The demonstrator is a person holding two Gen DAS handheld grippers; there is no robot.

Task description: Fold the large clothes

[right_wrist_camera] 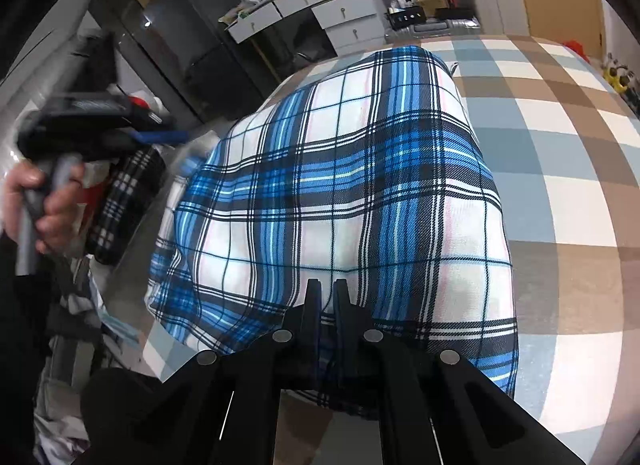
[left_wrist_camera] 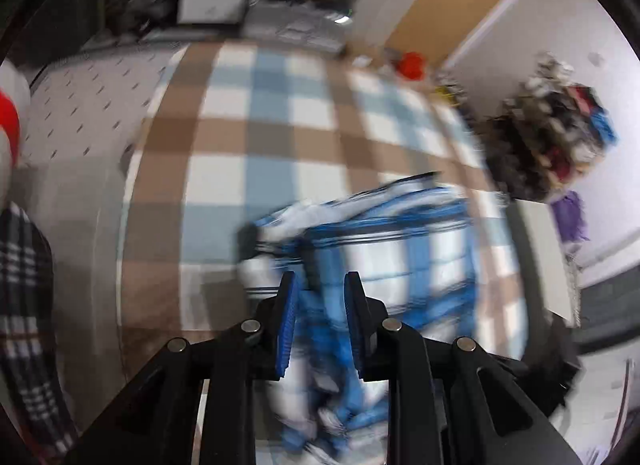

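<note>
Through my left wrist camera, blurred as it is, my left hand-held gripper (left_wrist_camera: 320,285) shows its blue pads a little apart, with the blue plaid garment (left_wrist_camera: 384,249) bunched just beyond and below the tips; some of the cloth lies between the jaws, but I see no pad pressing on it, so I judge this one has let go or is about to. The garment lies on the bed's checked cover (left_wrist_camera: 248,137), which stretches away ahead of the gripper; off to the far side stands a heaped pile of mixed clothes (left_wrist_camera: 560,125), too smeared to sort out. In the right wrist view, my right hand-held gripper (right_wrist_camera: 327,285) has its jaws closed almost together on the near hem of the same blue plaid garment (right_wrist_camera: 340,185), which spreads forward from the tips as one broad, fairly smooth panel over the checked cover (right_wrist_camera: 560,169). To the left of this gripper my left hand (right_wrist_camera: 44,205) grips the other tool (right_wrist_camera: 96,125) above the garment's far side edge. Beyond the bed, a white set of drawers (right_wrist_camera: 320,13) has all its drawers shut, so I cannot tell what they hold; clutter and a kettle sit on top. As for progress, I judge one fold has been laid over and is being set down; the piece is still wide, so further folds and squaring up remain.
</note>
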